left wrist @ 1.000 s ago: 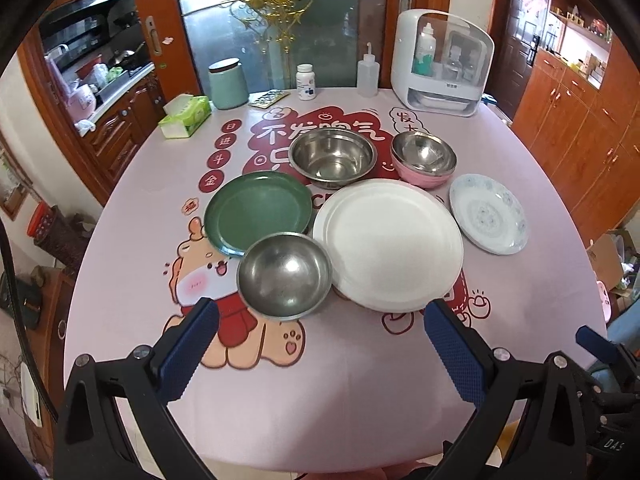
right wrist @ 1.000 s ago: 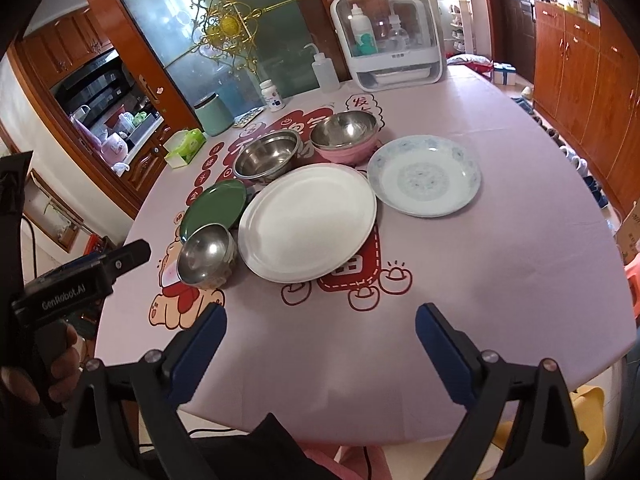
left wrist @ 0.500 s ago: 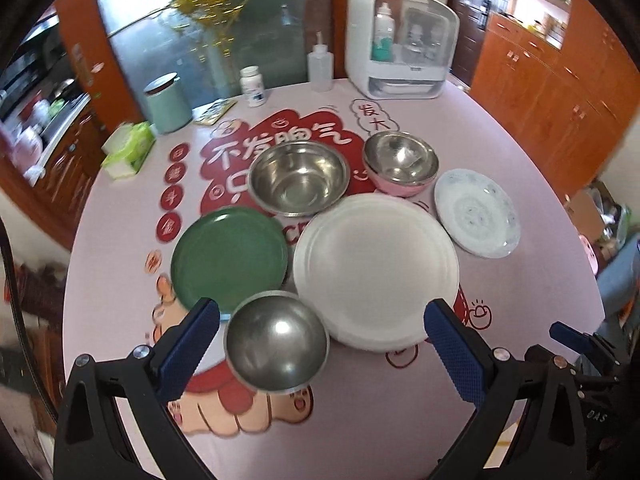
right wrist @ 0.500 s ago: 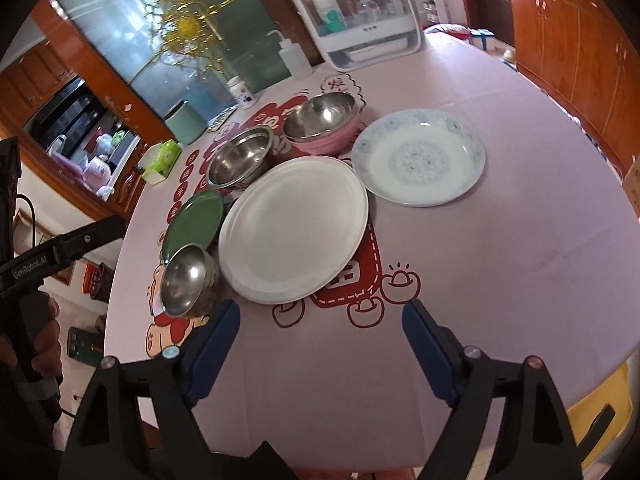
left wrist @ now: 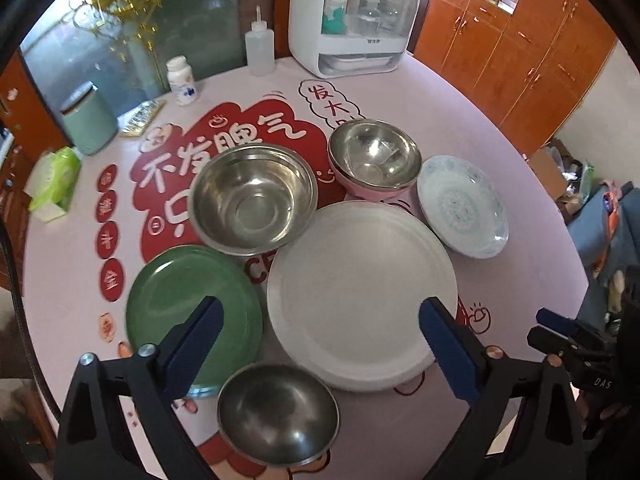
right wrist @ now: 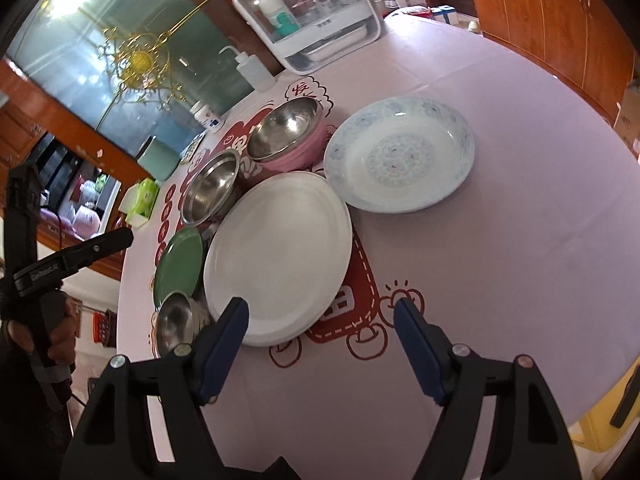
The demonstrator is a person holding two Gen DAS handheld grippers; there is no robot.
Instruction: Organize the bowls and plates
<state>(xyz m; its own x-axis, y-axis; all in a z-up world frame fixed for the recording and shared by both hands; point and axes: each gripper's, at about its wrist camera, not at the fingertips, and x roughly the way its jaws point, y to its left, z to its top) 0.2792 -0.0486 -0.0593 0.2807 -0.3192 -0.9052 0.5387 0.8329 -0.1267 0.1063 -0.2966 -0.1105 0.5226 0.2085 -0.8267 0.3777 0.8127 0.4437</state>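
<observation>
Here the large round white plate serves as the landmark at the centre of the pink printed worktop. Left of it lies the flat green plate; beyond that, touching the white plate's far-left rim, stands the large stainless-steel bowl. At the white plate's far edge sits a steel bowl nested in a pink bowl, and to its right rests the shallow blue-patterned white plate, its rim just beside the white one. On the near-left side stands the small stainless-steel bowl, overlapping the green plate's near rim.

The left claw hangs above the near half of the white plate, one finger over the green plate, the other over the white plate's near-right rim; its jaws stand wide, are closing slightly, and no pad touches anything. The right claw hovers at the white plate's near-right edge over bare worktop; its jaws are also closing, moderately open, with nothing pressed between them.

As a judgement of progress: only one nesting, steel in pink, appears made. The three plates lie apart and unstacked, and the two loose steel bowls remain separate. Nearly all of the sorting seems left, and neither claw has yet taken hold of a dish.
</observation>
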